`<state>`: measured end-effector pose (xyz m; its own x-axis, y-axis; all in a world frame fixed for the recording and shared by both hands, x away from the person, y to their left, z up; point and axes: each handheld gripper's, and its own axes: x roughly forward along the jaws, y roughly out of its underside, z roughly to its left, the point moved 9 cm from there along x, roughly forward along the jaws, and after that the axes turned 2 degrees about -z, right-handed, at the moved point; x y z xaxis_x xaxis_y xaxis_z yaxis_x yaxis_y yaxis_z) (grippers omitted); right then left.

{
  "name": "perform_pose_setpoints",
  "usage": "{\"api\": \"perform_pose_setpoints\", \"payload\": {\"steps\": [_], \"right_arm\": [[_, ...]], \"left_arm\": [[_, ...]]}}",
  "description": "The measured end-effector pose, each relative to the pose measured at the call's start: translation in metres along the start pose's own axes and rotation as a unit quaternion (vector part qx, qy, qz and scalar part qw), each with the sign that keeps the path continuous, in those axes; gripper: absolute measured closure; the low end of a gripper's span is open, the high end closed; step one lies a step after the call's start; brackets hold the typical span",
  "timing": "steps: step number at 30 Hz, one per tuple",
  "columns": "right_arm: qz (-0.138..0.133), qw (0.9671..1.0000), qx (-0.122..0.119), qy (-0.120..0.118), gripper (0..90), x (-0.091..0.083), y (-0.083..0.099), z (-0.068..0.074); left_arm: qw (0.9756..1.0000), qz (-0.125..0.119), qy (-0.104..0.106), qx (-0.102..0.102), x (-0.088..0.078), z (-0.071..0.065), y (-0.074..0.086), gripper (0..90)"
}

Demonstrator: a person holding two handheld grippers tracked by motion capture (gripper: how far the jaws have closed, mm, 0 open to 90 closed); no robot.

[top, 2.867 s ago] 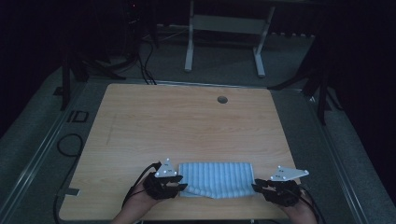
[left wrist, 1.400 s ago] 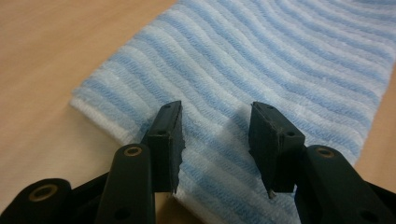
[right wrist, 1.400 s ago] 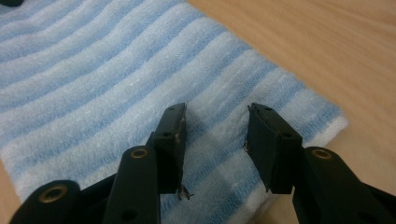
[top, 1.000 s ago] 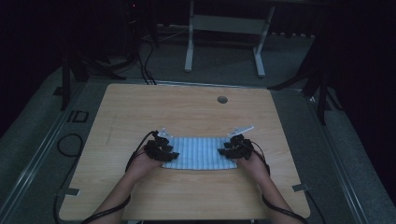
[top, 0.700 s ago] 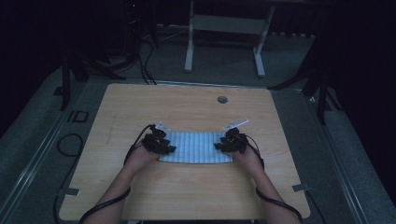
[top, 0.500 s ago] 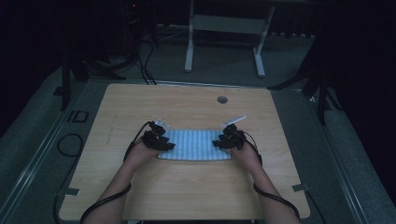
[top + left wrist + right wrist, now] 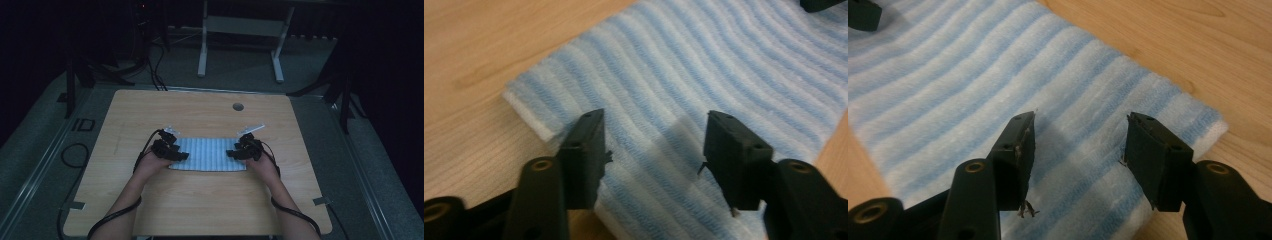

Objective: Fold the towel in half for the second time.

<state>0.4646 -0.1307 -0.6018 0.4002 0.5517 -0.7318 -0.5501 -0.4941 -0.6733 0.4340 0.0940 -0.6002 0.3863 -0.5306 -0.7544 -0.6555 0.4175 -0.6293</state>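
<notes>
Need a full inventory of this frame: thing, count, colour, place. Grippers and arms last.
cloth: 1, blue and white striped, folded flat at mid-table between the grippers
table: 1, light wood, centre of the high view
cable hole: 1, grey, round, near the table's far edge
stand: 1, pale grey frame with two legs, on the floor beyond the table
floor cables: several, black, far left beyond the table
left gripper: 1, black, jaws open over the cloth's left end, having just been opening, nothing pinched
right gripper: 1, black, jaws open over the cloth's right end, having just been opening, nothing pinched
forearms: 2, bare, entering from the bottom edge
</notes>
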Motion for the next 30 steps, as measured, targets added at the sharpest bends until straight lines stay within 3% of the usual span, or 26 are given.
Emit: {"api": "perform_pose_setpoints", "payload": {"steps": [2, 4, 7, 11, 13, 15, 19, 23, 26, 30], "right_arm": [[-0.002, 1.0000, -0.002, -0.002, 41.6, -0.004, 0.000, 0.002], [-0.009, 0.9999, 0.000, -0.007, 38.1, -0.008, -0.001, 0.003], [-0.025, 0.9995, 0.013, -0.014, 27.9, -0.012, -0.002, 0.004], [-0.033, 0.9991, 0.014, -0.020, 19.6, -0.017, 0.002, 0.004], [-0.040, 0.9988, 0.019, -0.022, 16.5, -0.019, 0.004, 0.004], [-0.050, 0.9985, 0.014, -0.016, 13.6, -0.023, 0.006, 0.003], [-0.067, 0.9978, 0.004, 0.001, 13.4, -0.034, 0.011, 0.000], [-0.087, 0.9961, 0.009, 0.005, 13.3, -0.049, 0.019, -0.003], [-0.076, 0.9967, 0.022, 0.018, 16.5, -0.060, 0.032, -0.009], [-0.075, 0.9962, 0.034, 0.029, 16.4, -0.071, 0.050, -0.018]], "left_arm": [[0.9999, -0.010, 0.007, -0.003, -0.005, -0.004, -0.001, 32.9], [1.0000, -0.007, -0.001, -0.005, -0.007, -0.006, 0.001, 26.4], [1.0000, -0.008, -0.003, 0.000, -0.010, -0.007, 0.003, 15.9], [0.9993, -0.030, -0.021, 0.007, -0.017, -0.007, 0.005, 13.0], [0.9995, -0.030, -0.011, 0.004, -0.022, -0.011, 0.008, 13.0], [0.9994, -0.030, -0.017, 0.006, -0.025, -0.010, 0.010, 10.1], [0.9989, -0.038, -0.027, 0.001, -0.032, -0.006, 0.019, 1.9], [0.9973, -0.064, -0.034, -0.012, -0.040, -0.004, 0.032, 1.8], [0.9966, -0.060, -0.055, -0.012, -0.043, -0.002, 0.046, 1.9], [0.9965, -0.061, -0.054, -0.019, -0.048, -0.005, 0.062, 1.9]]}}
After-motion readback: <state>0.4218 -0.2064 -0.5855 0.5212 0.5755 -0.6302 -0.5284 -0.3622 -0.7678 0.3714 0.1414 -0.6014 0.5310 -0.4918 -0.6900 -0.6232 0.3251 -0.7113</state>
